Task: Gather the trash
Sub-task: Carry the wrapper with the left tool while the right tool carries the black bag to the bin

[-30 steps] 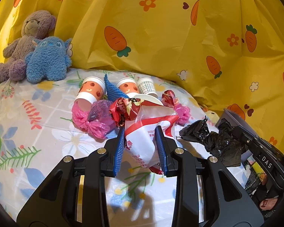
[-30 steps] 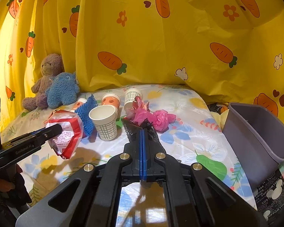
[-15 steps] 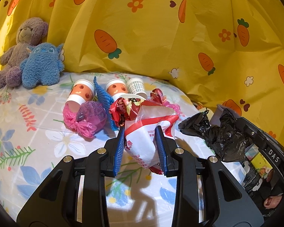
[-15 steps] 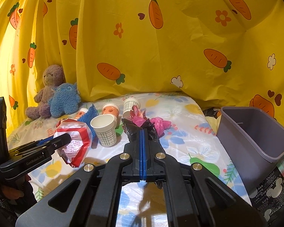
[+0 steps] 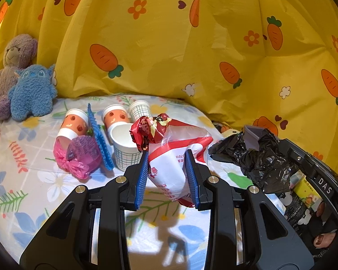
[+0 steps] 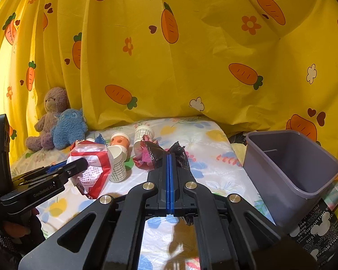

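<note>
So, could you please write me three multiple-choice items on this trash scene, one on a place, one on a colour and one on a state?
1. Where does the purple bin stand in the right wrist view?
A. At the right, past the bed's edge
B. Between the plush toys
C. On top of the cups

2. What colour is the crumpled bag in the right gripper?
A. Black
B. Green
C. White

3. How is the red-and-white bag held?
A. Lying loose on the sheet
B. Clamped in the left gripper
C. Already in the bin

Answers: 1 A, the bin stands beside the bed at the right. 2 A, glossy black plastic juts from the shut jaws. 3 B, both blue pads press the bag's sides.
</note>
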